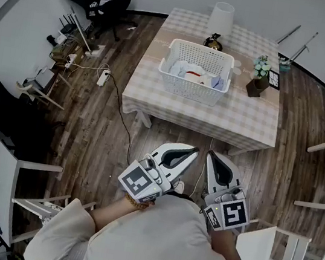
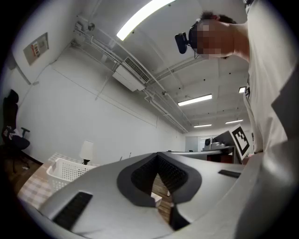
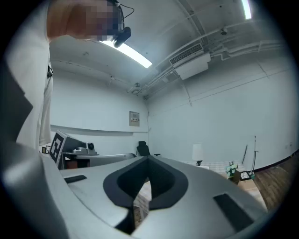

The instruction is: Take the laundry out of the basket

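Looking down from the head view, both grippers are held close to the body, side by side, well short of the table (image 1: 237, 119). The left gripper (image 1: 191, 152) is seen with its jaws pretty much closed, tips meeting, and nothing is caught between them. Same deal for the right gripper (image 1: 212, 157): jaws pressed fully together, nothing held. The white basket (image 1: 187, 88) is parked on the checked table at roughly 12 o'clock from the grippers, well apart from both. The laundry (image 1: 189, 71), white and light blue pieces with a bit of red, is piled inside the basket. A lamp (image 1: 221, 19) is placed at 12 o'clock just beyond the basket, and a small potted plant (image 1: 259, 72) at 3 o'clock of it.
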`<state>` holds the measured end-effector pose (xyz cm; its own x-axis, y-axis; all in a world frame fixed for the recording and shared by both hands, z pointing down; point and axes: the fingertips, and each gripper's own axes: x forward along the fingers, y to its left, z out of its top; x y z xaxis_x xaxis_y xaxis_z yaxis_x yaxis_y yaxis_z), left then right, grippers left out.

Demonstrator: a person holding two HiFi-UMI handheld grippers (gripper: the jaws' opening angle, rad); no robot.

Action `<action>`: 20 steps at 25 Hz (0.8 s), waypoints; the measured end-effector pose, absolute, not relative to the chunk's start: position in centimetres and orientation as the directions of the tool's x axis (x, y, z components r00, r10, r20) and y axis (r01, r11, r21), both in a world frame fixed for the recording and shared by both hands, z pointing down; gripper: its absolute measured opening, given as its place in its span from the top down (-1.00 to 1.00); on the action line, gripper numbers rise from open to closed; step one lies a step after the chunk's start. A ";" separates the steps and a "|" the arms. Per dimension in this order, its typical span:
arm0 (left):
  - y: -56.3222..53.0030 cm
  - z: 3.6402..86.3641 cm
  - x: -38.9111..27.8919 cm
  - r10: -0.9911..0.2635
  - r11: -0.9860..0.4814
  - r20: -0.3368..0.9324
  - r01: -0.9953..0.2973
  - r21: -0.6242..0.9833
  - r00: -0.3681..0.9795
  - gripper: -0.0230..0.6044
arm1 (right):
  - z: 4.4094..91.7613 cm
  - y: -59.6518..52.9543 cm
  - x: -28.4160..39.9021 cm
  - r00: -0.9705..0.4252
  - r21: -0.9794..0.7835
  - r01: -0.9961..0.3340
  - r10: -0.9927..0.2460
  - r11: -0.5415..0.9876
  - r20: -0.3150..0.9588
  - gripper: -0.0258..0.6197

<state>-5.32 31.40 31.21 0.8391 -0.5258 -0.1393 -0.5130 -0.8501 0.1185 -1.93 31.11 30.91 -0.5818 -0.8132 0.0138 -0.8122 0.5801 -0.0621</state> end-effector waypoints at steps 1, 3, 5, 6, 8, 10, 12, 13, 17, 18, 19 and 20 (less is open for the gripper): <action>31.2 31.3 -5.1 -0.527 -0.850 -0.135 -0.514 0.116 0.839 0.83 | 30.9 31.0 -1.7 -0.583 -0.063 -0.811 -0.812 0.582 0.014 0.90; 30.9 31.5 -4.7 -0.529 -0.848 -0.127 -0.517 0.114 0.839 0.83 | 30.9 30.7 -1.4 -0.586 -0.063 -0.809 -0.810 0.584 0.013 0.90; 30.6 31.6 -4.3 -0.531 -0.847 -0.122 -0.519 0.116 0.839 0.83 | 31.0 30.4 -0.9 -0.588 -0.062 -0.807 -0.808 0.587 0.012 0.90; 30.5 31.7 -4.1 -0.532 -0.846 -0.120 -0.520 0.117 0.838 0.83 | 31.0 30.3 -0.7 -0.589 -0.062 -0.807 -0.808 0.587 0.012 0.90; 30.2 31.8 -3.5 -0.533 -0.845 -0.118 -0.522 0.117 0.838 0.83 | 31.1 30.0 -0.1 -0.587 -0.067 -0.808 -0.809 0.586 0.012 0.90; 29.9 31.9 -2.9 -0.537 -0.843 -0.117 -0.525 0.118 0.835 0.83 | 31.1 29.8 0.6 -0.589 -0.079 -0.806 -0.808 0.586 0.007 0.90; 29.7 32.0 -2.4 -0.541 -0.840 -0.115 -0.529 0.118 0.833 0.83 | 31.1 29.5 1.3 -0.592 -0.090 -0.803 -0.806 0.589 0.002 0.90; 29.6 32.0 -2.2 -0.543 -0.839 -0.115 -0.531 0.118 0.832 0.83 | 31.1 29.5 1.6 -0.593 -0.093 -0.802 -0.805 0.590 0.001 0.90; 29.2 32.3 -1.6 -0.552 -0.833 -0.115 -0.539 0.123 0.826 0.83 | 31.5 29.0 2.4 -0.589 -0.104 -0.804 -0.808 0.586 0.000 0.90; 29.1 32.4 -1.6 -0.553 -0.832 -0.113 -0.541 0.124 0.825 0.83 | 31.5 28.9 2.5 -0.588 -0.109 -0.804 -0.809 0.584 0.000 0.90; 29.0 32.4 -1.7 -0.555 -0.831 -0.111 -0.542 0.124 0.825 0.82 | 31.6 28.8 2.5 -0.587 -0.114 -0.804 -0.810 0.583 0.002 0.90; 28.8 32.5 -1.7 -0.557 -0.830 -0.109 -0.544 0.125 0.824 0.82 | 31.8 28.6 2.5 -0.587 -0.117 -0.804 -0.809 0.583 0.003 0.90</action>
<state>-1.72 28.81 32.53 0.8236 -0.5565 -0.1093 -0.5440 -0.8297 0.1253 2.50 28.55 31.77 -0.5873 -0.8093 0.0029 -0.8039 0.5830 -0.1174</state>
